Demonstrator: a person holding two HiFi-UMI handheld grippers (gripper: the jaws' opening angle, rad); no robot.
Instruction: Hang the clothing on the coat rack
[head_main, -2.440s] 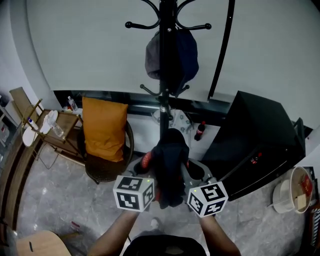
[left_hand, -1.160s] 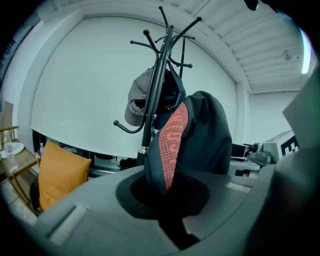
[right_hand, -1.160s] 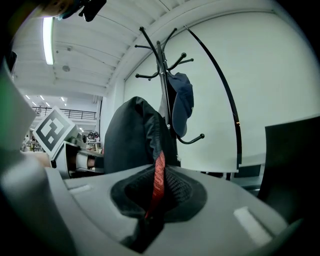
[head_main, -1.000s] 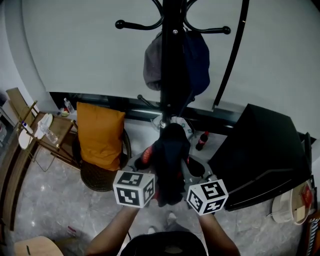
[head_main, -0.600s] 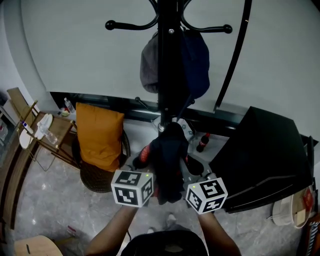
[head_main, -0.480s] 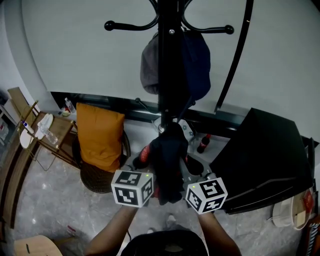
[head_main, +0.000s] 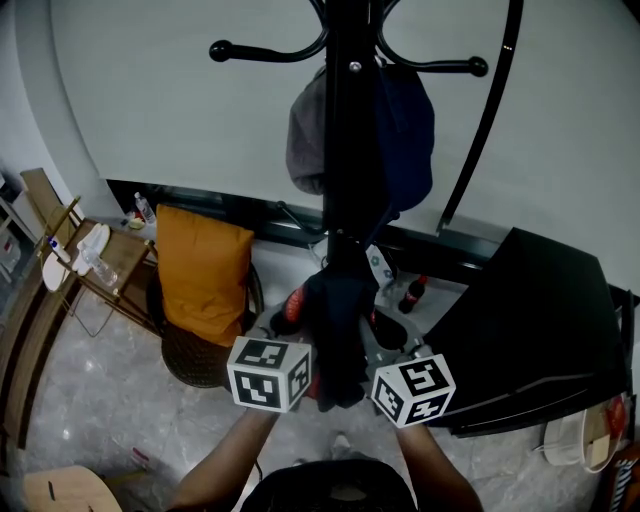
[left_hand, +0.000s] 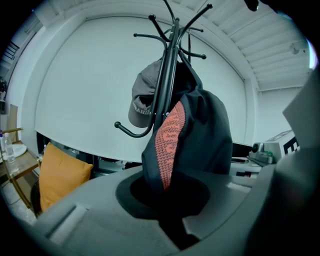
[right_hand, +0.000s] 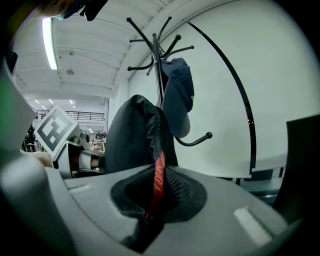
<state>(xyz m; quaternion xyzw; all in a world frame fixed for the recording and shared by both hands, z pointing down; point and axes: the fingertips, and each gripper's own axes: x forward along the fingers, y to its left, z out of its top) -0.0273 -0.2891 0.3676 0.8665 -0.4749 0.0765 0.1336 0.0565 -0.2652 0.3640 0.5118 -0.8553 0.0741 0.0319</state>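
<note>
Dark garment (head_main: 336, 325) gripped in left tongs (left_hand: 168, 186) and right tongs (right_hand: 154, 186).

In the head view the coat rack (head_main: 352, 150) runs off the top edge, and its foot is hidden behind the dark garment (head_main: 335, 330) at lower centre. Its pole covers part of the grey cap (head_main: 305, 140) and the blue cap (head_main: 408, 130). The bucket (head_main: 572, 440) at lower right is cut by the right edge. Things on the side table (head_main: 125, 250) at left are too small to tell. In the gripper views, fabric fills the slots of the left gripper (left_hand: 172, 225) and the right gripper (right_hand: 147, 222), hiding the pads.
</note>
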